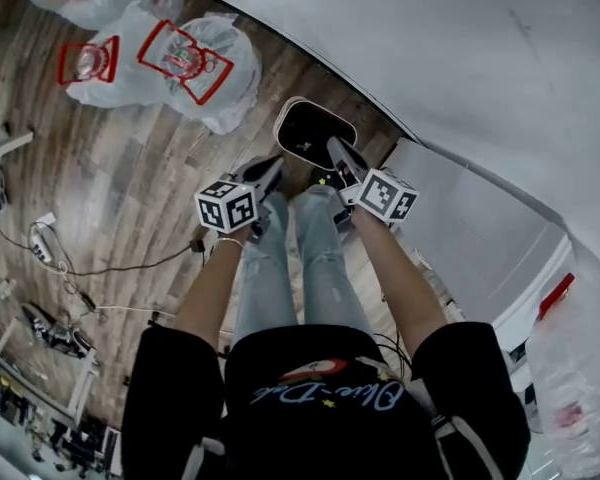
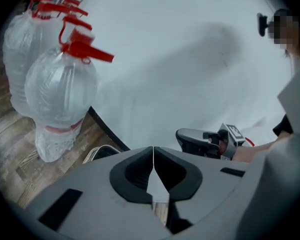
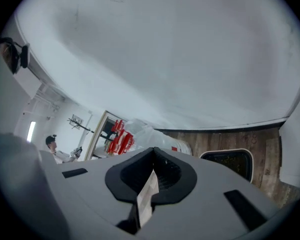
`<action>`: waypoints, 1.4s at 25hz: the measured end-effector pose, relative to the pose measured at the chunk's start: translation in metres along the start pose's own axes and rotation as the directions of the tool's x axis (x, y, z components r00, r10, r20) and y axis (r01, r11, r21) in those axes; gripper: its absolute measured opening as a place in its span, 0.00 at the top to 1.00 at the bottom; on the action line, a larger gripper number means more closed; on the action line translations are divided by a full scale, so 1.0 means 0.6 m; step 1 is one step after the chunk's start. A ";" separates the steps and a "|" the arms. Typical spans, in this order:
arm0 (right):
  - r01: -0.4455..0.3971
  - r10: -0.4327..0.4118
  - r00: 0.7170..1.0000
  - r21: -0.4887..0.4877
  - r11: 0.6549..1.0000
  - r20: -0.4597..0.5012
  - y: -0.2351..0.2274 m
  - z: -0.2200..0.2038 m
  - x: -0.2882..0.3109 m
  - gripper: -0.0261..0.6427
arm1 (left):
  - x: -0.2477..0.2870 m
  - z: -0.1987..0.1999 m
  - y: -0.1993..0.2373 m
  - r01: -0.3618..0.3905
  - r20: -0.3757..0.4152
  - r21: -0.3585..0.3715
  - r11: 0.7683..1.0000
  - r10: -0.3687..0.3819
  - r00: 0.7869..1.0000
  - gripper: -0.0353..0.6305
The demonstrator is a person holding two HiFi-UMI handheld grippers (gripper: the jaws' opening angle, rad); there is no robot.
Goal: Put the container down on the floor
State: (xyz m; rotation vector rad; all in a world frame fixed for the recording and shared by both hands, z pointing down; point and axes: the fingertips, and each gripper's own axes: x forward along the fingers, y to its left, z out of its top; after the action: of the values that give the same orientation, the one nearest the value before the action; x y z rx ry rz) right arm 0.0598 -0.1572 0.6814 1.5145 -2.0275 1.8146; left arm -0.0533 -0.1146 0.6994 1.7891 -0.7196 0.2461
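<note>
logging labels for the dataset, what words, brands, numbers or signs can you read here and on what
Nothing can be read with certainty.
White cursive print on the person's black shirt: warped, not legible.
Red-and-white labels on the clear plastic water bottles: too blurred to read.
Black-and-white square markers on the marker cubes: patterns only, no letters.
</note>
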 end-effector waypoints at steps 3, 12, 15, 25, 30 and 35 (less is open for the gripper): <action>-0.022 0.024 0.998 -0.034 0.999 0.062 0.060 0.045 -0.038 0.96 | -0.043 0.065 -0.056 0.012 0.048 0.049 0.999 -0.014 0.999 0.94; -0.117 0.166 0.968 -0.247 0.962 0.190 0.255 0.163 -0.170 0.96 | -0.157 0.183 -0.256 0.022 0.150 0.275 0.961 -0.065 0.986 0.93; -0.122 0.195 0.958 -0.314 0.942 0.211 0.298 0.184 -0.204 0.96 | -0.186 0.220 -0.321 0.041 0.198 0.341 0.939 -0.115 0.973 0.93; -0.138 0.293 0.917 -0.473 0.870 0.271 0.424 0.209 -0.340 0.96 | -0.269 0.256 -0.496 0.049 0.195 0.597 0.801 -0.205 0.959 0.93; -0.095 0.304 0.906 -0.559 0.824 0.295 0.451 0.226 -0.380 0.96 | -0.282 0.270 -0.537 0.058 0.208 0.637 0.769 -0.244 0.947 0.93; -0.065 0.308 0.875 -0.540 0.839 0.373 0.448 0.243 -0.421 0.96 | -0.268 0.267 -0.559 0.070 0.154 0.682 0.728 -0.237 0.959 0.93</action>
State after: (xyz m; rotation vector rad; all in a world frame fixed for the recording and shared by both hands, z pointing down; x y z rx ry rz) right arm 0.0982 -0.1551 0.2867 1.6969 -2.6651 0.8532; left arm -0.0148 -0.1465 0.2974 2.6030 -0.6815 0.1971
